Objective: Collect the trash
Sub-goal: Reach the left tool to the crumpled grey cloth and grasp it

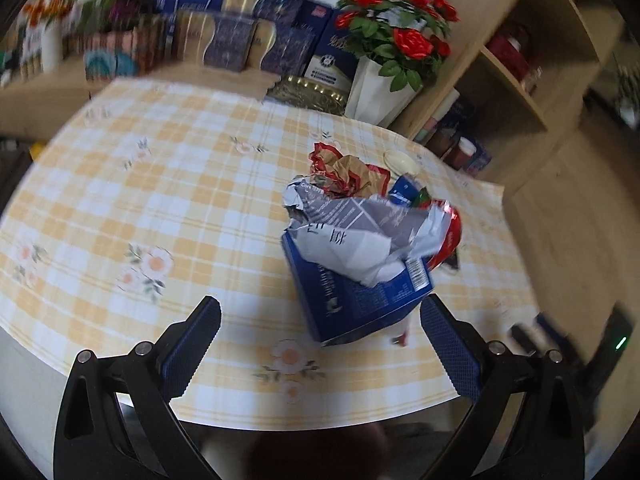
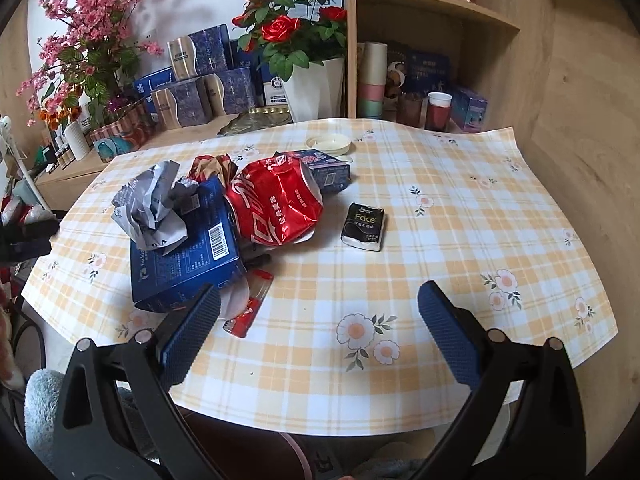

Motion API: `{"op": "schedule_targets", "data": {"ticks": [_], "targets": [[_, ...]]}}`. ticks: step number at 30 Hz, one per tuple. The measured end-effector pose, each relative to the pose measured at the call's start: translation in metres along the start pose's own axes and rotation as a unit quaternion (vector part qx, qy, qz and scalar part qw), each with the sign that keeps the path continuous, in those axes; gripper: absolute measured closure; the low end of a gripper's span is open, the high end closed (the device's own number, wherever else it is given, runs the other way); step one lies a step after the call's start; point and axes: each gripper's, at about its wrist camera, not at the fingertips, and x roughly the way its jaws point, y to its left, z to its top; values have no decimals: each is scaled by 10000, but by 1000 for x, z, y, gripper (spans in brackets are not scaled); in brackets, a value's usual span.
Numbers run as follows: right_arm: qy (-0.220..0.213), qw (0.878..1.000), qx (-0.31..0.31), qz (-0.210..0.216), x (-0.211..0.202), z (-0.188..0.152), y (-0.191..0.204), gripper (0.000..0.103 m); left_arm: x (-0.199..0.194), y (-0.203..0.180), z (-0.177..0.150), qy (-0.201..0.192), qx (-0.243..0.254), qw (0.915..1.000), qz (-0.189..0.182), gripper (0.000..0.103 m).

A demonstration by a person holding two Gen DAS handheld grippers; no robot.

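Observation:
A heap of trash lies on the checked tablecloth [image 2: 400, 264]: a blue carton [image 2: 188, 256] [image 1: 360, 300], crumpled grey paper [image 2: 154, 208] [image 1: 352, 236] on it, a crushed red can wrapper [image 2: 276, 208], a crumpled red-brown wrapper [image 1: 348, 174], a small blue box [image 2: 328, 168] and a small red packet [image 2: 248, 312]. A black tissue pack [image 2: 364, 226] lies apart to the right. My left gripper [image 1: 320, 336] is open and empty, just in front of the blue carton. My right gripper [image 2: 320, 320] is open and empty, right of the carton.
A white lid [image 2: 330, 143] lies at the table's far side. A white pot of red roses [image 2: 316, 88], boxes and tins [image 2: 200, 80] stand behind the table. A wooden shelf [image 2: 432, 16] with cups [image 2: 438, 110] stands at the back right.

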Motion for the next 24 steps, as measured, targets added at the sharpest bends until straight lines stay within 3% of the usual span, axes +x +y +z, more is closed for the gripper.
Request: {"op": "schedule_targets", "data": {"ticks": [5, 10, 13, 16, 18, 21, 24], "targets": [[66, 9999, 62, 87, 16, 2, -2, 6, 15, 9, 31, 211, -1042, 9926, -587, 6], [101, 9998, 45, 141, 31, 5, -5, 6, 41, 5, 50, 347, -1538, 9852, -680, 6], [135, 9999, -58, 66, 38, 5, -6, 6, 68, 10, 53, 603, -2103, 9727, -778, 6], [180, 9998, -99, 33, 45, 3, -9, 6, 94, 22, 49, 850, -2758, 9544, -767, 6], [204, 9997, -111, 20, 48, 2, -12, 6, 103, 24, 48, 917, -2899, 9500, -708, 7], [242, 9996, -167, 16, 54, 1, -15, 6, 112, 22, 49, 915, -2863, 9520, -586, 8], [239, 9994, -259, 58, 60, 5, -12, 6, 121, 25, 48, 956, -2931, 9496, -564, 16]]}}
